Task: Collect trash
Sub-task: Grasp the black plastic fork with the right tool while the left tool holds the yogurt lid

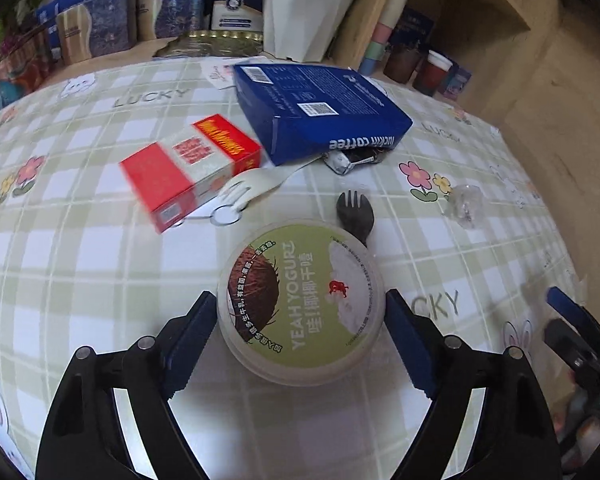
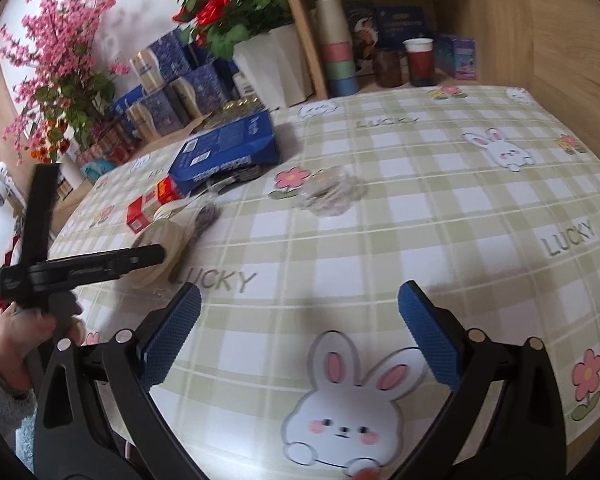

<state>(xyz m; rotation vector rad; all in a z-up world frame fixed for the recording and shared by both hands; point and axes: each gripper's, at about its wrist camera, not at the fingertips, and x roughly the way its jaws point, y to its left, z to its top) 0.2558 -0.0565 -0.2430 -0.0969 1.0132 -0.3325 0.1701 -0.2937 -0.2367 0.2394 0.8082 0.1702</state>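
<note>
The left claw (image 1: pixel 300 308) is low over the desk (image 1: pixel 100 280), spread, with the yogurt cup (image 1: pixel 300 300) between its two blue pads; the left pad (image 1: pixel 192 336) sits at the cup's rim and the right pad (image 1: pixel 408 336) just beside it, but whether either presses the cup cannot be told. The cup stands upright with its lid on. Just beyond the cup a black spork (image 1: pixel 354 214) lies flat, its handle hidden behind the cup. Ahead and left of the claw a red box (image 1: pixel 188 170) lies on a white paper strip (image 1: pixel 256 184), and a blue box (image 1: pixel 320 110) lies farther ahead, resting tilted on a small wrapper (image 1: pixel 352 158). A crumpled clear plastic (image 1: pixel 464 204) lies ahead to the right, apart from the rest.

The right claw (image 2: pixel 300 328) is spread and holds nothing, angled down over a rabbit print on the cloth. Far to its left a hand (image 2: pixel 20 332) grips the left tool's handle, with that tool reaching level toward the cup (image 2: pixel 160 248). The clear plastic (image 2: pixel 328 194) lies well ahead of the right claw.
</note>
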